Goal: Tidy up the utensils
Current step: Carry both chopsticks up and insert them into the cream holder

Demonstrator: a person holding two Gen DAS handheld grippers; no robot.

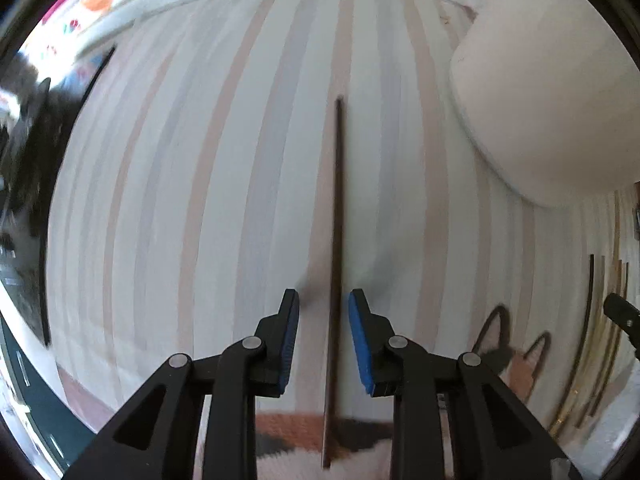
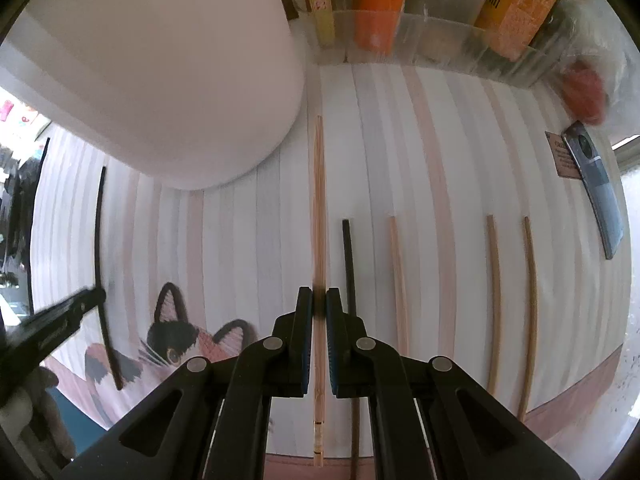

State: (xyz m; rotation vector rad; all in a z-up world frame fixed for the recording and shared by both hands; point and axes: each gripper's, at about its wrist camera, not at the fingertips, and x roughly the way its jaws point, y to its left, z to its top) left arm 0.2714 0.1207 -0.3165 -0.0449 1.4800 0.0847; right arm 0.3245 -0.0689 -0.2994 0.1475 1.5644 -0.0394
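Note:
In the left wrist view a dark chopstick (image 1: 337, 240) lies lengthwise on the striped mat (image 1: 180, 200). My left gripper (image 1: 324, 304) is open, its blue pads on either side of the chopstick and apart from it. In the right wrist view my right gripper (image 2: 319, 300) is shut on a light bamboo chopstick (image 2: 319, 200) that points away along the mat. A second dark chopstick (image 2: 349, 264) lies just right of it. Three more wooden chopsticks (image 2: 400, 280) (image 2: 495, 300) (image 2: 531, 312) lie further right. The left gripper's dark chopstick (image 2: 102, 264) shows at the left.
A large white round container (image 2: 168, 72) stands on the mat between the grippers, also in the left wrist view (image 1: 552, 92). A clear organizer (image 2: 432, 40) with boxes stands at the back. A phone (image 2: 596, 192) lies at the right. The mat bears a cat picture (image 2: 172, 344).

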